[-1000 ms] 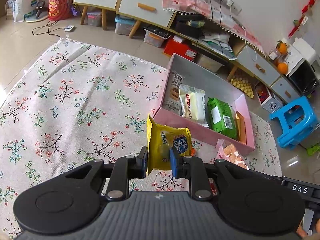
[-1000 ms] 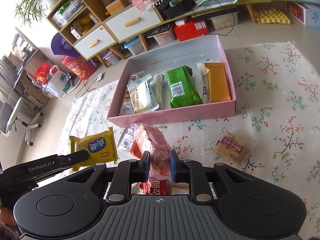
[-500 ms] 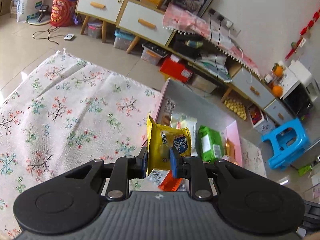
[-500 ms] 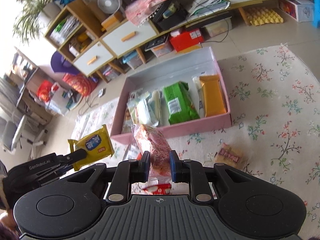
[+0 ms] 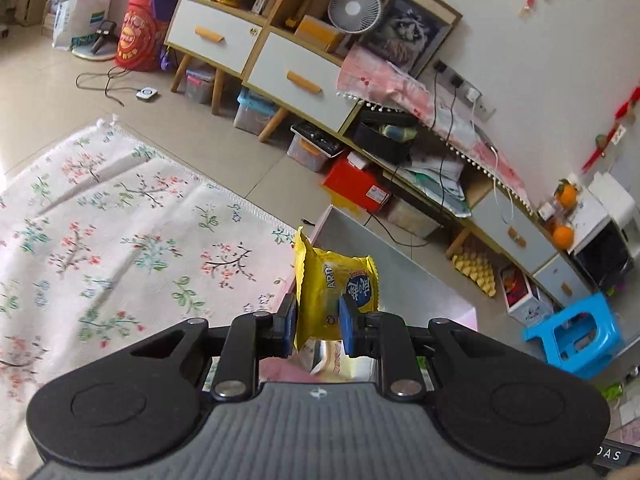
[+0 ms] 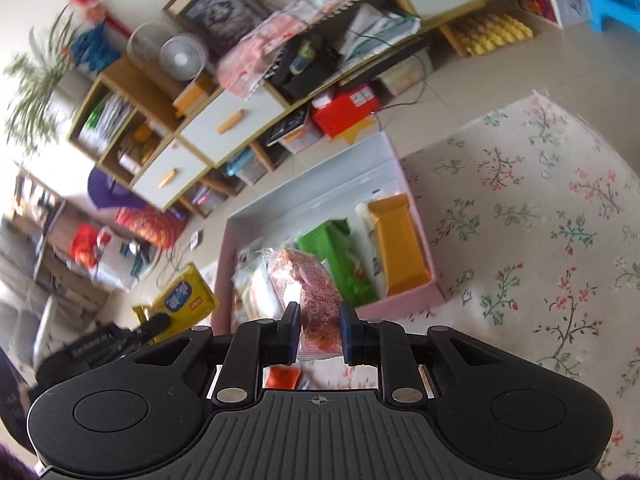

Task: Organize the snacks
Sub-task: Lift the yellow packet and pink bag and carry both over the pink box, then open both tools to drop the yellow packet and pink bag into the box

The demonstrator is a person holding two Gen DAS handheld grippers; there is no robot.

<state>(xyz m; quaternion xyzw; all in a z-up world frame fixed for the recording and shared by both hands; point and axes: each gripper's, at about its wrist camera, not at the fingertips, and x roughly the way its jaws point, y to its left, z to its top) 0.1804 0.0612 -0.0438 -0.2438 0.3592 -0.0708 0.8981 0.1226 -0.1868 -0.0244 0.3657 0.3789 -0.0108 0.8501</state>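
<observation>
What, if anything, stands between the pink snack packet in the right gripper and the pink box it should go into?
Nothing visible does. The right gripper holds the pink snack packet above the pink box's open top. The box already holds packets, among them a green packet and an orange packet.

Glossy plastic yellow snack packet [image 5: 336, 292], matt woven floral cloth [image 5: 120, 232].
</observation>
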